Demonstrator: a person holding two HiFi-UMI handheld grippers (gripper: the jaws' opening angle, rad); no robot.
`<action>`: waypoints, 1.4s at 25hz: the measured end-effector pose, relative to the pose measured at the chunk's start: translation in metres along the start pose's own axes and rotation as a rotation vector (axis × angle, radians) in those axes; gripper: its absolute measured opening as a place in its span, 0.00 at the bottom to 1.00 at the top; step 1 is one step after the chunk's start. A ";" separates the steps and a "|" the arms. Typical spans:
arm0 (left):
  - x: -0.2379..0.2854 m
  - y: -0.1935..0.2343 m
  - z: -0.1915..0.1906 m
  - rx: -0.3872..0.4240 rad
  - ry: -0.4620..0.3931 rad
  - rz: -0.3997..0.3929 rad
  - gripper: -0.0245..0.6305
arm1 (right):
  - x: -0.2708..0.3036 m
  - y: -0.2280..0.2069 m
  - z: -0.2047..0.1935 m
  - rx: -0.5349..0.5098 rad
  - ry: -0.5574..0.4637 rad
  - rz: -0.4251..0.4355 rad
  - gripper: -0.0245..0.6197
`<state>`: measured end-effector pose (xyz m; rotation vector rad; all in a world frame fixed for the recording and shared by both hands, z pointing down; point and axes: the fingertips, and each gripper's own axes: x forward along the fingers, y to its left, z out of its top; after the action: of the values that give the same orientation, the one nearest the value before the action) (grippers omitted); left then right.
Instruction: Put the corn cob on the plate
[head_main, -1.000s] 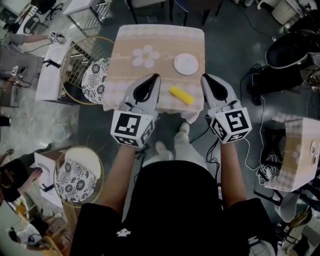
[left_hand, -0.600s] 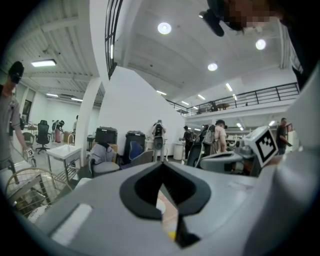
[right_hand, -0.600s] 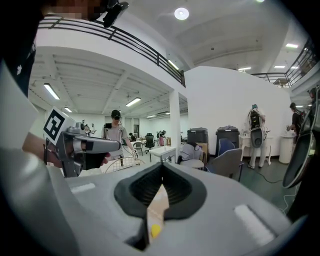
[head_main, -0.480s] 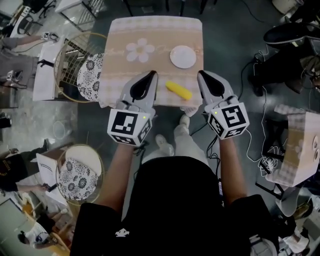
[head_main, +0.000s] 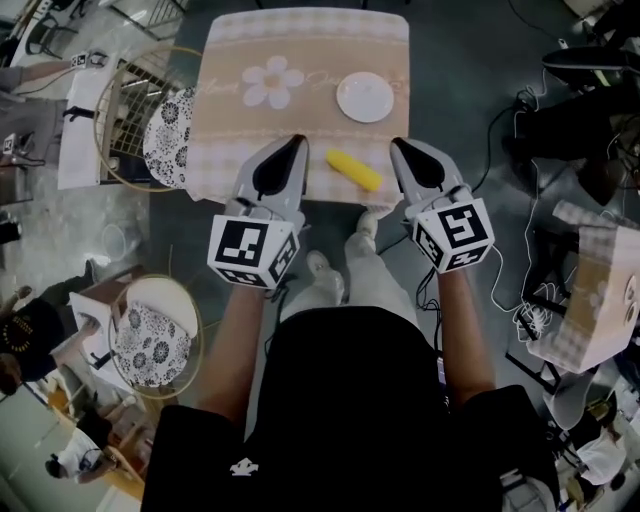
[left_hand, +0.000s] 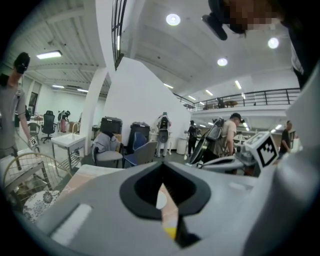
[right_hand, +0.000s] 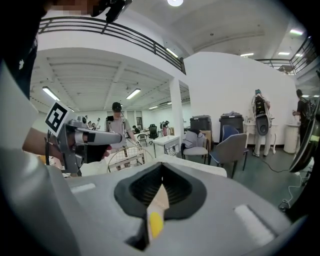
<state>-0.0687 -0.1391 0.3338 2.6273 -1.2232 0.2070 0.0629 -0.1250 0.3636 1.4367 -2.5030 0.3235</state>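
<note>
No legible word, number or brand name appears in any view.

Coded signs: the cube (head_main: 250, 252) of the left gripper (head_main: 298, 140) carries black-and-white square markers, one per visible face. The second cube (head_main: 456, 234), on the right gripper (head_main: 393, 142), carries the same kind.

Unreadable marks: a faint script line (head_main: 322, 80) on the tablecloth (head_main: 300, 30), beside its flower print (head_main: 272, 82); a small white emblem (head_main: 245, 466) on the black shirt (head_main: 350, 400).
</note>
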 end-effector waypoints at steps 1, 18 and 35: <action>0.002 0.000 -0.004 -0.006 0.006 0.002 0.05 | 0.002 -0.001 -0.005 0.003 0.011 0.004 0.04; 0.009 0.008 -0.059 -0.066 0.101 0.043 0.05 | 0.029 -0.003 -0.075 0.009 0.168 0.061 0.04; 0.005 0.012 -0.108 -0.124 0.189 0.080 0.05 | 0.073 0.000 -0.156 -0.002 0.331 0.144 0.13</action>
<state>-0.0778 -0.1215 0.4409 2.3946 -1.2349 0.3721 0.0425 -0.1365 0.5344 1.0993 -2.3347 0.5374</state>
